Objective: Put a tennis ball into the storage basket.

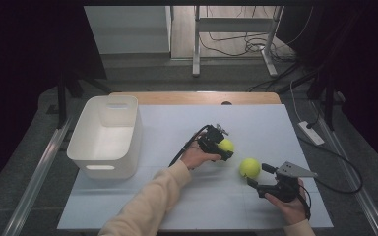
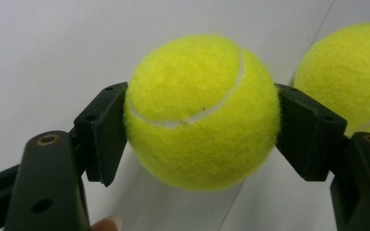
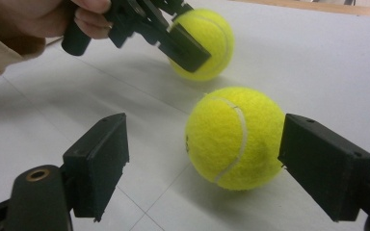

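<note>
Bin (image 1: pixel 106 135) first, at the far left of the white table (image 1: pixel 256 128): a white plastic tub with handle slots, standing open-topped and with nothing visible inside. Its place beside the work area suggests it is where the balls are meant to end up, though that is a judgement from the layout.

Next, toward the middle, the left gripper (image 1: pixel 220 145) is clamped on the first tennis ball (image 1: pixel 226 145). In the left gripper view both pads press the ball (image 2: pixel 200 113) on opposite sides at about its widest part, so the jaws stand roughly a ball's width apart and grip it squarely. The hold across the middle looks chosen so the round, fuzzy ball cannot squirt out upward or downward. From the right gripper view the ball (image 3: pixel 207 41) seems to sit on or barely off the table; I cannot tell which.

Further right, the second tennis ball (image 1: pixel 250 167) rests on the table, near the first but apart from it. The right gripper (image 1: pixel 258 176) is lined up on it from the person's side with its jaws spread wider than the ball. In the right gripper view the ball (image 3: pixel 235 137) lies between the pads, just beside or perhaps brushing the right one, with a clear gap to the left one. So this gripper is released, holding nothing, and appears poised to close.
</note>
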Motion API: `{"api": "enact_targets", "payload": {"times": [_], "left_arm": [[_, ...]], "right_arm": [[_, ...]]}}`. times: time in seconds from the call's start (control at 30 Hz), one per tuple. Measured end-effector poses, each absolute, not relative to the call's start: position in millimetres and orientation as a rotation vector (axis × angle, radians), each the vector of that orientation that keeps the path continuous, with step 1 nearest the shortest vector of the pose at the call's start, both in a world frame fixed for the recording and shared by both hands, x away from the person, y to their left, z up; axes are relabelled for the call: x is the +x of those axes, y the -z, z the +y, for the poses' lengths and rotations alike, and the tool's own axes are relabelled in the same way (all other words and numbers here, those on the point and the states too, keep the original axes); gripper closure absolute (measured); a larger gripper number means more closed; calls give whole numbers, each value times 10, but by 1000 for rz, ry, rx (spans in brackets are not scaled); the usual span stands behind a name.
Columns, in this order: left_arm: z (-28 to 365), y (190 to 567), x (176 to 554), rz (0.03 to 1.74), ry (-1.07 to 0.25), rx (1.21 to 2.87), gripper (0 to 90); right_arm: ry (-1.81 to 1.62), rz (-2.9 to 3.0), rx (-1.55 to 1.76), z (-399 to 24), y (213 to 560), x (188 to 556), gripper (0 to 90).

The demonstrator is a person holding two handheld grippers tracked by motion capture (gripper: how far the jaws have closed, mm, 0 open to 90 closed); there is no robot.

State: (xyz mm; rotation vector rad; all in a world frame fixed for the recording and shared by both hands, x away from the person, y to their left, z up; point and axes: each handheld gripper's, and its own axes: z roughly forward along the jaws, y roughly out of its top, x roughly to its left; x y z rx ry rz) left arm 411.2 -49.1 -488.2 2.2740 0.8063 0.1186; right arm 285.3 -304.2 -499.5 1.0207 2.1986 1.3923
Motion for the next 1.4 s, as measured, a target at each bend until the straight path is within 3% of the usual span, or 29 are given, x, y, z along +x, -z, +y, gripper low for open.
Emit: {"api": "enact_targets", "payload": {"times": [0.57, 0.97, 1.13, 1.4], "left_arm": [[-331, 4672, 3950, 727, -165, 2224, 267], [-199, 4618, 3899, 738, -188, 2181, 266], [-125, 4576, 3884, 757, -126, 2139, 266], [-42, 4481, 3837, 758, -175, 2116, 266]], "right_arm": [[-1393, 2193, 1016, -3040, 4989, 2850, 177], [-1386, 2191, 1017, -3034, 4987, 2848, 178], [-1390, 2190, 1016, -3031, 4986, 2847, 177], [-1389, 2189, 1018, -3031, 4986, 2850, 177]]}}
